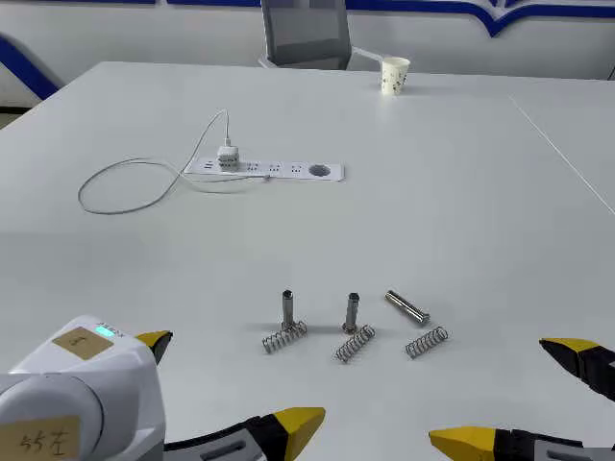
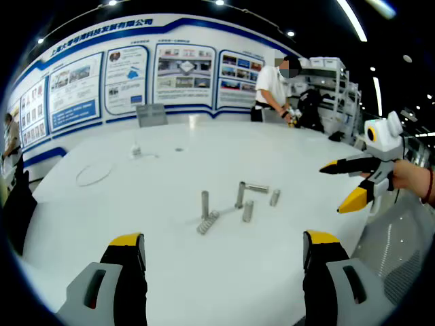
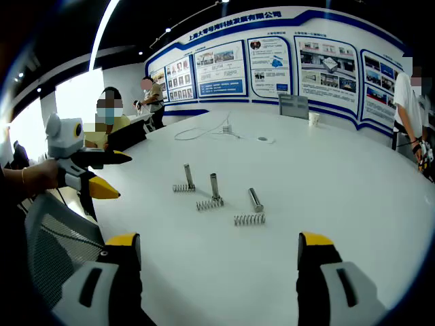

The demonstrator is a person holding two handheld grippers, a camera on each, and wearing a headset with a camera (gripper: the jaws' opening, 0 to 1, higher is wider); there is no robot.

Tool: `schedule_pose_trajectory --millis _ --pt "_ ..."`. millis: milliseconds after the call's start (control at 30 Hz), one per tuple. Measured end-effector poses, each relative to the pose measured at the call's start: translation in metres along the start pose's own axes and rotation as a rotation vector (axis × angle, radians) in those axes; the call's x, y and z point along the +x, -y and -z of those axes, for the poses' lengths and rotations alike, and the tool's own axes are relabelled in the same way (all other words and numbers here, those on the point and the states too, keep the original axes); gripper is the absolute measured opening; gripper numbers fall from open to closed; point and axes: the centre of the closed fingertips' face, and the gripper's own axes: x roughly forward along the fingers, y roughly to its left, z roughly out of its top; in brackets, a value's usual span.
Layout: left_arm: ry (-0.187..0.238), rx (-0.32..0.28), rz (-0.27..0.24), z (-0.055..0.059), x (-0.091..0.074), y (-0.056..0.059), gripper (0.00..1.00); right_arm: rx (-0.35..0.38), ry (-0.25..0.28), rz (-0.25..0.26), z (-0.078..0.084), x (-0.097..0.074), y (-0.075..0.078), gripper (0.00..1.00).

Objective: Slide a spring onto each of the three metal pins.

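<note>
Both claws spread and empty, the parts waiting ahead of them on the table [image 1: 432, 192].

The left spring [image 1: 284, 336], middle spring [image 1: 355, 344] and right spring [image 1: 426, 341] each lie just beside their own pin, probably so that every pair is easy to match. The left pin [image 1: 287, 307] and middle pin [image 1: 352, 312] stand upright; the right pin [image 1: 406, 307] lies flat. The left claw [image 1: 231, 377] and right claw [image 1: 502, 394] hang low, with the row ahead and between them.
</note>
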Motion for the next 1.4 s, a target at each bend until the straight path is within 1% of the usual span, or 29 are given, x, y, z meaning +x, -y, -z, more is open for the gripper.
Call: schedule_pose_trajectory --millis 67,133,200,367,500,667,733,933,1100,1267,1400 --pt "-0.005 -0.015 0.009 0.0019 -0.0006 0.0017 0.98 -0.001 -0.001 0.000 0.0003 -0.0001 -0.0005 0.97" --pt "0.012 -0.033 0.013 0.0007 -0.0012 0.0014 0.97 0.001 -0.002 -0.001 0.0011 -0.0004 -0.0008 0.97" --pt "0.016 -0.036 0.012 0.0002 -0.0014 0.0008 0.97 0.002 -0.006 0.001 0.0022 -0.0005 -0.0005 0.97" --pt "-0.001 -0.006 0.008 0.0038 -0.0022 0.0010 0.97 0.006 -0.006 0.004 0.0032 -0.0013 -0.0005 0.96" --pt "0.003 0.012 0.002 0.0018 -0.0025 0.0013 0.95 0.008 -0.006 0.001 0.0044 -0.0008 -0.0017 0.96" --pt "-0.020 0.025 0.012 0.0059 -0.0021 0.0039 0.94 0.012 -0.009 -0.004 0.0055 -0.0007 -0.0030 0.95" --pt "-0.018 0.028 0.012 0.0053 -0.0021 0.0041 0.94 0.013 -0.008 -0.004 0.0054 -0.0010 -0.0031 0.95" --pt "0.001 0.010 0.018 0.0020 -0.0029 0.0045 0.94 0.017 -0.008 -0.005 0.0062 -0.0030 -0.0031 0.95" --pt "-0.002 0.007 0.022 0.0026 -0.0025 0.0052 0.93 0.021 -0.010 -0.004 0.0070 -0.0037 -0.0028 0.93" --pt "0.010 0.008 0.024 0.0000 -0.0026 0.0056 0.92 0.012 -0.004 0.016 0.0043 -0.0041 0.0013 0.91" --pt "0.008 0.011 0.018 0.0001 -0.0029 0.0048 0.92 0.003 -0.005 0.018 0.0023 -0.0034 0.0032 0.91"
